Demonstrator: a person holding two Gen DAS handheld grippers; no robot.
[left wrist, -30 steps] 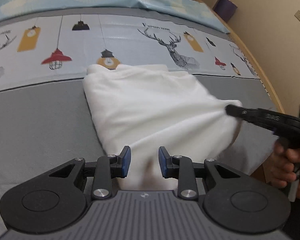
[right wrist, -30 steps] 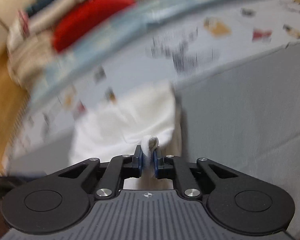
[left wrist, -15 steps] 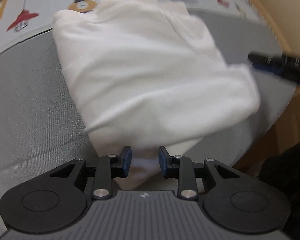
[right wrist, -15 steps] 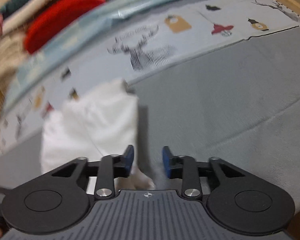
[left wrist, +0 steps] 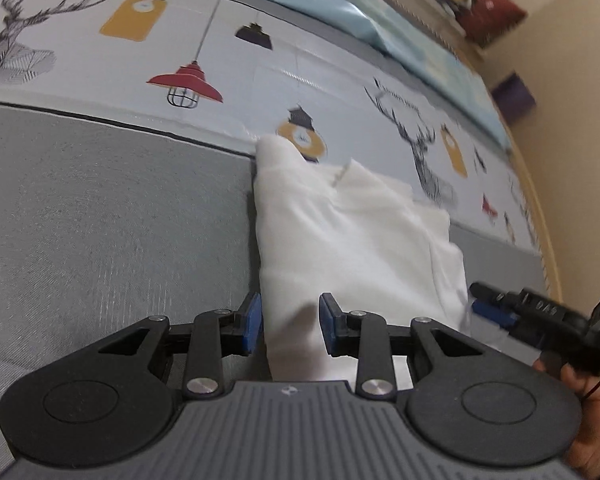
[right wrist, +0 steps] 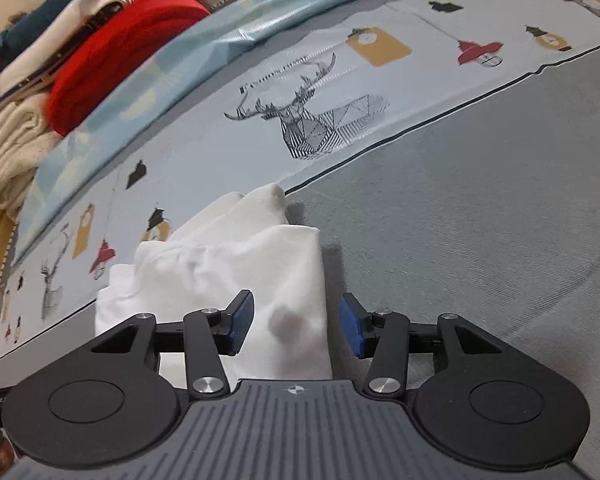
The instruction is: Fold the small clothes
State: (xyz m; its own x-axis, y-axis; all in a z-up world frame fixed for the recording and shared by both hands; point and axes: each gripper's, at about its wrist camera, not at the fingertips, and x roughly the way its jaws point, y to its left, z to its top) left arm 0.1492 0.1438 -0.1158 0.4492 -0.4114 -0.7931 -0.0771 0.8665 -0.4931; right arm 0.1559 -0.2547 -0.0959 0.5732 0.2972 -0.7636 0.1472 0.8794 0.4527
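The folded white cotton garment [left wrist: 352, 240] lies on the grey fabric bed cover [left wrist: 100, 220], its far end reaching the printed deer-and-lamp band [left wrist: 220, 60]. The left gripper [left wrist: 290, 322] and right gripper [right wrist: 296, 322] both stand wide, unloaded, straddling its near edge. Judged step: a fold just laid. The next move calls for regrasping the near corners.

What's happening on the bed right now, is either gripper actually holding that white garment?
Neither holds it. The white garment lies folded into a bundle on the grey bedspread. The left gripper is open with the garment's near end between its fingers. The right gripper is open too, poised over the near edge without pinching it.
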